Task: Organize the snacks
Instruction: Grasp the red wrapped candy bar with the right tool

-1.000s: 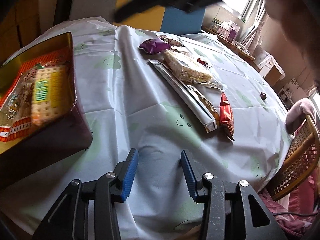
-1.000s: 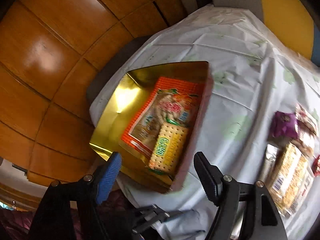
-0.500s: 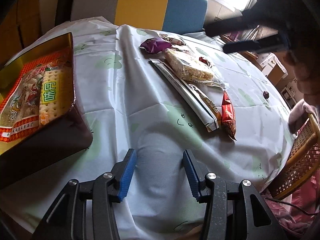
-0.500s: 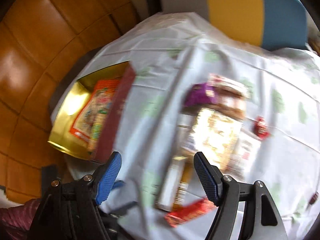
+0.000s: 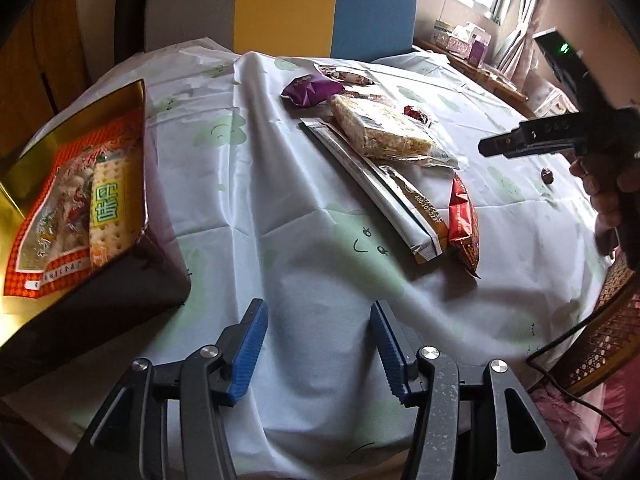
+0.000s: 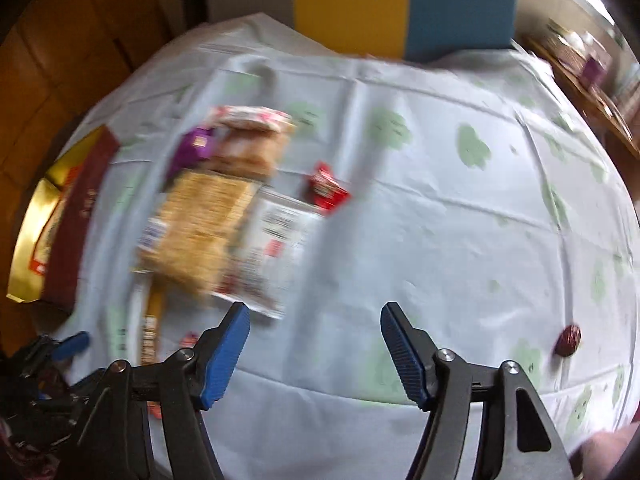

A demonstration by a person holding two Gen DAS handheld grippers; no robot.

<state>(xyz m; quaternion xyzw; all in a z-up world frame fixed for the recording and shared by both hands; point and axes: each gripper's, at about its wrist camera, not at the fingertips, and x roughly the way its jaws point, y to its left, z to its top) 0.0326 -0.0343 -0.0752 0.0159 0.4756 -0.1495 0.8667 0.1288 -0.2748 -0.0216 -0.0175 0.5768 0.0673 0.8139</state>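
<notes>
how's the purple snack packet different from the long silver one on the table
The purple snack packet is short and puffy, while the long silver packet is a slim, flat stick shape. The purple one lies at the far end of the snack pile; the silver one stretches toward the near edge, beside a red packet. The silver one is partly covered by a clear cracker pack; the purple one is uncovered. Both lie on the tablecloth, outside the gold box.

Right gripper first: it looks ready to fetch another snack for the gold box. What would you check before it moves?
1. Right gripper empty, jaws apart, having just narrowed: ok.
2. Left gripper empty, clear of the snacks: ok.
3. Gold box has room beside the orange packet: ok.
4. Snack pile within view: ok.
5. Which snack comes next: cannot tell.
6. Small round candy lies apart from the pile: ok.
</notes>
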